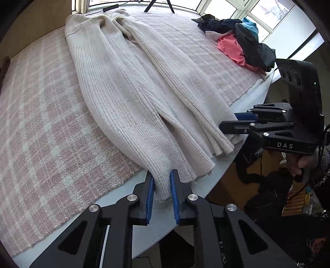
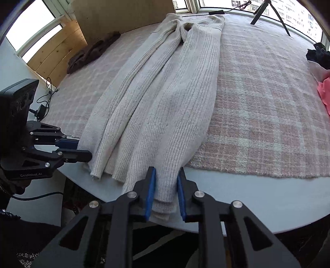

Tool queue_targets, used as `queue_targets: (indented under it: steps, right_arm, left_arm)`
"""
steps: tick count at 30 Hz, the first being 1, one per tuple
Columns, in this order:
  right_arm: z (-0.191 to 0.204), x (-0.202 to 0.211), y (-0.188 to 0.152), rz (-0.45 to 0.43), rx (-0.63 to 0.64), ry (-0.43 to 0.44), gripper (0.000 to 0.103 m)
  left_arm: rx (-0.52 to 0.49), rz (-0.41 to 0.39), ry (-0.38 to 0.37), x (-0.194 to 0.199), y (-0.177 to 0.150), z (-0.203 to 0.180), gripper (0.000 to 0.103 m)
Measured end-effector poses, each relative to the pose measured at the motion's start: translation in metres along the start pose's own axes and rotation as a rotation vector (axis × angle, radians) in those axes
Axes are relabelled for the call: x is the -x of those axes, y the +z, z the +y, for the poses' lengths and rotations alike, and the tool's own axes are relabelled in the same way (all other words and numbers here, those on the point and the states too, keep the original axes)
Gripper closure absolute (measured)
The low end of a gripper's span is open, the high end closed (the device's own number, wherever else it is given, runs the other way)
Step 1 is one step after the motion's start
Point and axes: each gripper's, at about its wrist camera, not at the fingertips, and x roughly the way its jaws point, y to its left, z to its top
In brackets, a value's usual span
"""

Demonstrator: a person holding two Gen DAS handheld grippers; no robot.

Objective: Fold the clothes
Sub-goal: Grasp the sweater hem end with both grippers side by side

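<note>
- Sweater (image 1: 127, 86): cream ribbed knit, laid lengthwise on the pink plaid cloth (image 1: 41, 123) that covers the counter (image 2: 257, 198). Sides and sleeves are folded in to the middle, so it forms a long narrow strip. Collar at the far end, near the window; hem at the near edge, overhanging the cloth onto bare counter.
- My left gripper (image 1: 162, 185): jaws clenched on one near hem corner, blue pads pressing the knit from both sides (fabric bunched between them).
- My right gripper (image 2: 165, 185): jaws clenched on the other near hem corner; several folded layers show stacked between the pads.
- Both grippers sit at the near counter edge, side by side, each visible in the other's view with its tips at the hem.
- Clothes pile (image 1: 241, 39) (black, coral, blue) on the far right of the cloth, well apart from the sweater.
- Brown garment (image 2: 92, 51) at the far left, by the wooden wall.
- Tripod (image 2: 270, 14) at the window.
</note>
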Motion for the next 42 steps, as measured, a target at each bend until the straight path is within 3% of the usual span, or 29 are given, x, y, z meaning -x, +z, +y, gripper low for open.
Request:
queue_targets:
  steps: [3, 9, 14, 17, 18, 20, 27, 30, 35, 37, 39, 40, 42]
  right_arm:
    - [0.007, 0.02, 0.017, -0.028, -0.005, 0.082, 0.084]
    - [0.023, 0.087, 0.094, -0.181, 0.038, 0.217, 0.089]
    - [0.019, 0.113, 0.184, -0.287, 0.09, 0.232, 0.095]
    - [0.008, 0.11, 0.233, -0.304, 0.083, 0.25, 0.096]
    - [0.003, 0.108, 0.248, -0.308, 0.077, 0.256, 0.096]
    - [-0.005, 0.098, 0.275, -0.306, 0.062, 0.271, 0.098]
    - [-0.051, 0.032, 0.351, -0.247, -0.015, 0.317, 0.098]
    - [-0.079, -0.019, 0.377, -0.174, -0.089, 0.272, 0.099]
    - [-0.12, -0.098, 0.396, -0.041, -0.184, 0.19, 0.099]
    - [-0.139, -0.116, 0.397, 0.012, -0.255, 0.22, 0.095]
    - [-0.158, -0.123, 0.396, 0.05, -0.339, 0.267, 0.093]
    - [-0.165, -0.117, 0.395, 0.034, -0.358, 0.288, 0.091]
    - [-0.176, -0.096, 0.39, -0.019, -0.365, 0.33, 0.071]
  left_arm:
    - [0.028, -0.07, -0.111, 0.028, 0.016, -0.001, 0.091]
    - [-0.056, -0.232, -0.204, 0.092, 0.094, -0.009, 0.092]
    - [-0.128, -0.365, -0.164, 0.142, 0.181, 0.002, 0.093]
    - [-0.129, -0.392, -0.118, 0.14, 0.229, 0.012, 0.094]
    - [-0.127, -0.391, -0.089, 0.132, 0.247, 0.015, 0.094]
    - [-0.085, -0.382, -0.11, 0.122, 0.272, 0.029, 0.094]
    - [0.045, -0.33, -0.054, 0.078, 0.338, 0.097, 0.094]
    - [0.107, -0.28, -0.008, 0.046, 0.361, 0.133, 0.094]
    - [0.192, -0.109, 0.06, -0.028, 0.378, 0.196, 0.094]
    - [0.232, -0.042, 0.048, -0.049, 0.379, 0.216, 0.091]
    - [0.264, -0.041, 0.023, -0.052, 0.378, 0.229, 0.09]
    - [0.279, -0.053, 0.009, -0.047, 0.377, 0.234, 0.084]
    - [0.305, -0.086, -0.016, -0.032, 0.376, 0.243, 0.078]
